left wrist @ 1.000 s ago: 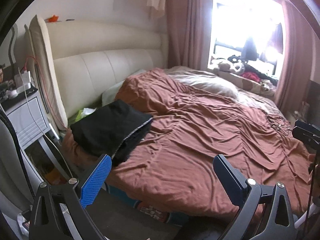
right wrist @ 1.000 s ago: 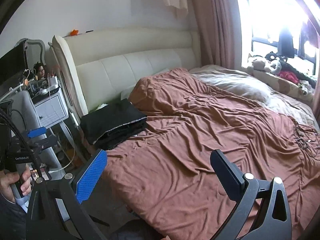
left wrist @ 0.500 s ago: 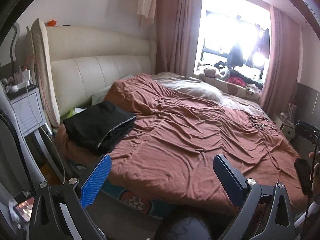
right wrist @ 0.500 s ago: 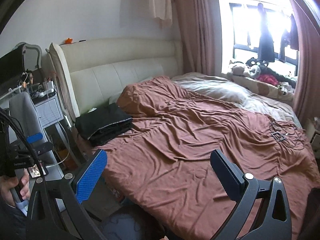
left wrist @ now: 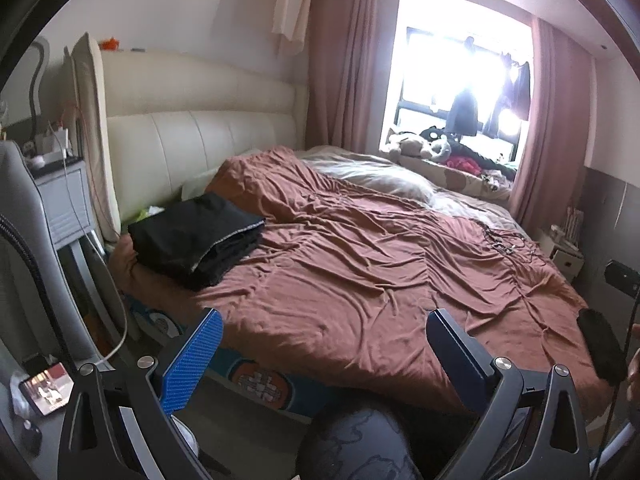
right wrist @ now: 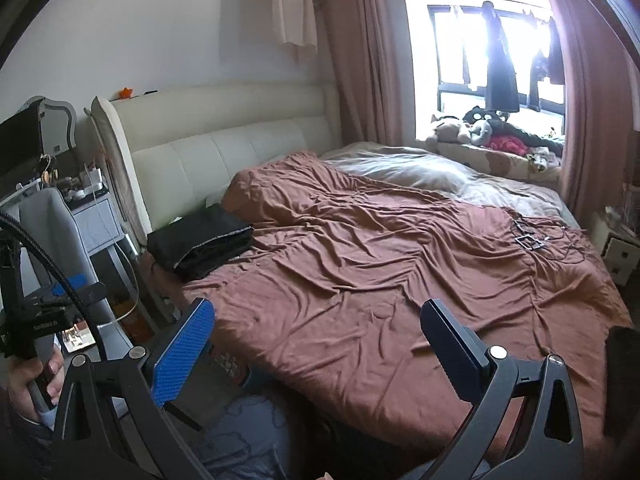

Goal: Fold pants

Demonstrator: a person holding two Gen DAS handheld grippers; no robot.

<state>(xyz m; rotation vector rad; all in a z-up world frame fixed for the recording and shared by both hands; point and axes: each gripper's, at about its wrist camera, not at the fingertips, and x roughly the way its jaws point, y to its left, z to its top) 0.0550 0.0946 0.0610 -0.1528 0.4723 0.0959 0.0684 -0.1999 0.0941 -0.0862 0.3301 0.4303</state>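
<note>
Pants (left wrist: pixel 196 236): black, folded into a flat stack, pale hem edge showing, lying on the brown bedspread (left wrist: pixel 360 280) at the bed corner nearest the headboard (left wrist: pixel 200 136). Left hand-held gripper (left wrist: pixel 324 344) and right hand-held gripper (right wrist: pixel 316 340): both spread wide, empty, held off the bed's near edge, well apart from the stack. Step judged: folding finished, or nearly. Next move: none obvious beyond tidying the stack.

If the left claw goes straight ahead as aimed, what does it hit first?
Probably the brown duvet on the bed. The left claw is open and empty, back from the bed's near edge, aimed at the duvet's middle. The folded black pants lie off to the left of that line. Depth is uncertain.
</note>
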